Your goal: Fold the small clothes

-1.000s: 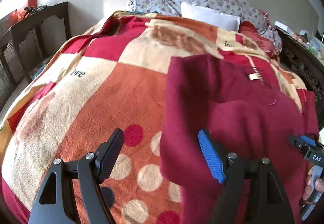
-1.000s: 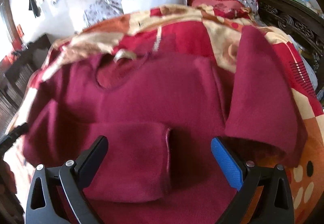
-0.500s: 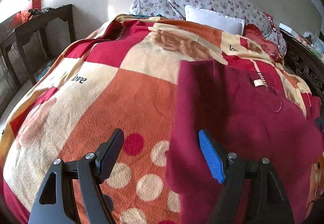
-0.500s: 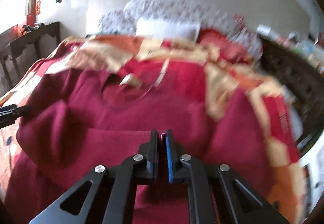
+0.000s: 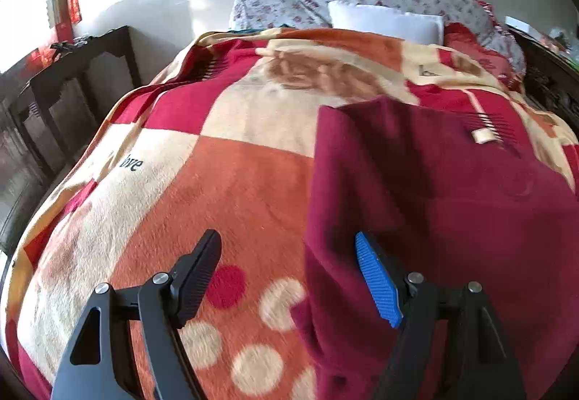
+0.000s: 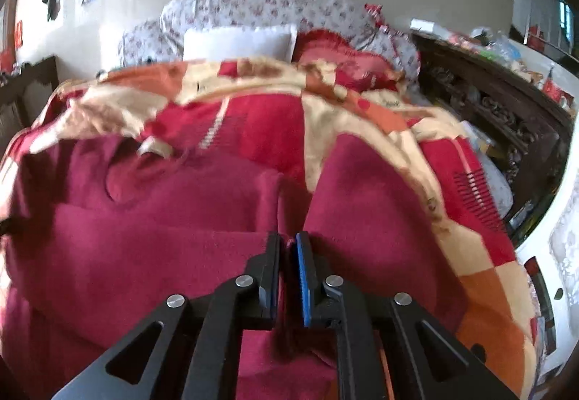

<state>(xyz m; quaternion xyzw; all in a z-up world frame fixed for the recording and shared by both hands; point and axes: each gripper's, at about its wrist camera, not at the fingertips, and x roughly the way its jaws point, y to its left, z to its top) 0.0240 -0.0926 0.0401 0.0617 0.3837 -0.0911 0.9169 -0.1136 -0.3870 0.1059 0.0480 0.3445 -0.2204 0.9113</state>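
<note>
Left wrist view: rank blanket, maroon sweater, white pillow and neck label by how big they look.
1. Blanket
2. Maroon sweater, though nearness to the camera inflates it
3. White pillow
4. Neck label

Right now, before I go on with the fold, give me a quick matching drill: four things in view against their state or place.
Things:
1. left gripper
2. right gripper
3. white pillow
4. blanket

States or places:
A. shut on the maroon sweater
B. spread under the sweater
C. open, over the sweater's left edge
D. at the head of the bed

Pairs: 1-C, 2-A, 3-D, 4-B
</note>
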